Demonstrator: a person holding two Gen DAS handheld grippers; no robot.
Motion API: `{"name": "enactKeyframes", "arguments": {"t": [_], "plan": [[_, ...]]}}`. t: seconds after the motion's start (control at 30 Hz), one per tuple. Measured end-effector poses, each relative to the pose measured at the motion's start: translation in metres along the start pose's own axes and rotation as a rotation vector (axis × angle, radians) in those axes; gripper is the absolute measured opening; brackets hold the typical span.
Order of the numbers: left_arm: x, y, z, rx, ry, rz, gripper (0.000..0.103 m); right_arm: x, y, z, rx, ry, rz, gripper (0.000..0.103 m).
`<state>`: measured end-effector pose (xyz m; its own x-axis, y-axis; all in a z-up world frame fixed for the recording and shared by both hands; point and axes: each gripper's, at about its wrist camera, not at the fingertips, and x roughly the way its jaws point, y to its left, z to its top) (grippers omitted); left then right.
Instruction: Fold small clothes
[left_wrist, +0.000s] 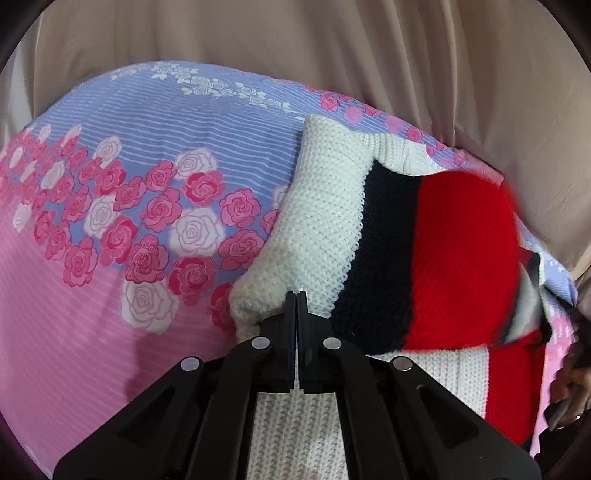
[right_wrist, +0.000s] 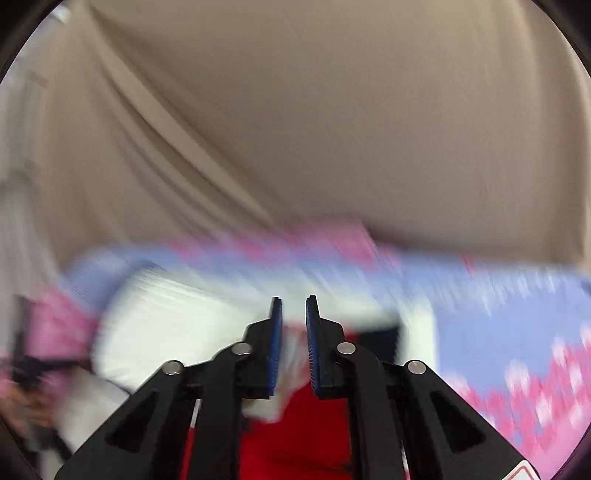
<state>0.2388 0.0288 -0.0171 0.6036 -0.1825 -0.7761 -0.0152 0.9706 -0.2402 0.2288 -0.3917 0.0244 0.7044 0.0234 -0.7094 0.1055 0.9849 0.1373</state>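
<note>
Floral bedsheet (left_wrist: 110, 147) under pinched sweater (left_wrist: 369, 229)

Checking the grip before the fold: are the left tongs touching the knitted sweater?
Touching. The left wrist view shows the left tongs shut, with their tips against the white knit of the sweater, which bunches against the tips.

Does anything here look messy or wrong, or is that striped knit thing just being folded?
Nothing looks damaged or spilled. The knitted sweater is only partly folded on the floral sheet: one side is turned over. The left gripper pinches its white fold, which bulges. The right gripper is open, its view blurred.
</note>
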Motion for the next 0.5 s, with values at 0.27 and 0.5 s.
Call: {"name": "enactKeyframes", "arguments": {"t": [0.27,0.5], "plan": [[0.000,0.000,-0.001,-0.026,-0.020,0.000,0.000,-0.017,-0.040,-0.015,0.247,0.024,0.198,0.040],[-0.002,0.003,0.001,-0.060,-0.006,-0.003,0.000,0.016,0.026,-0.021,0.095,0.135,0.193,0.015]]}}
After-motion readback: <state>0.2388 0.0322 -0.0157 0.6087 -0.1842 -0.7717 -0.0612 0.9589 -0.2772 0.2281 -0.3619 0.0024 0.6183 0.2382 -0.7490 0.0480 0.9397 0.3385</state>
